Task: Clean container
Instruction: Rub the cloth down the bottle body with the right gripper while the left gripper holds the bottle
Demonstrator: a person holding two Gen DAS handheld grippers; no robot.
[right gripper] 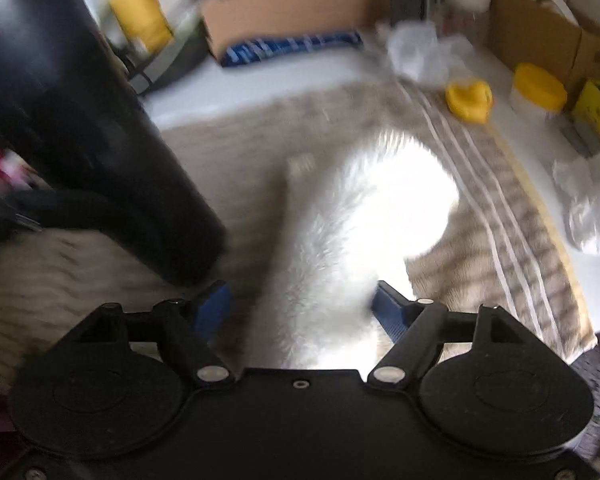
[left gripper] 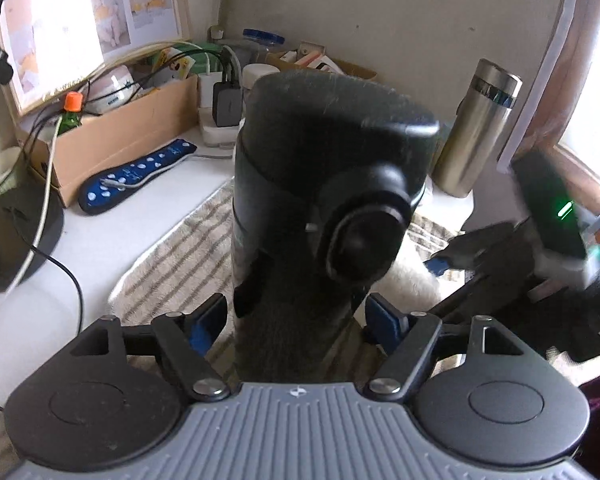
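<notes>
Striped towel [right gripper: 512,184] bears yellow lid [right gripper: 469,100], unseen from left wrist.

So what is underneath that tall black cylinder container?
The tall black cylinder container stands on a beige striped towel spread over the white table. The towel right under its base is covered.

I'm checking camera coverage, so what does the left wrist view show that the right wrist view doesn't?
Only the left wrist view shows the steel flask and the framed pictures. Only the right wrist view shows the yellow-lidded white jar and the small yellow cup. Both show the tall black container, the fluffy white cloth, the striped towel and the blue dotted remote.
</notes>
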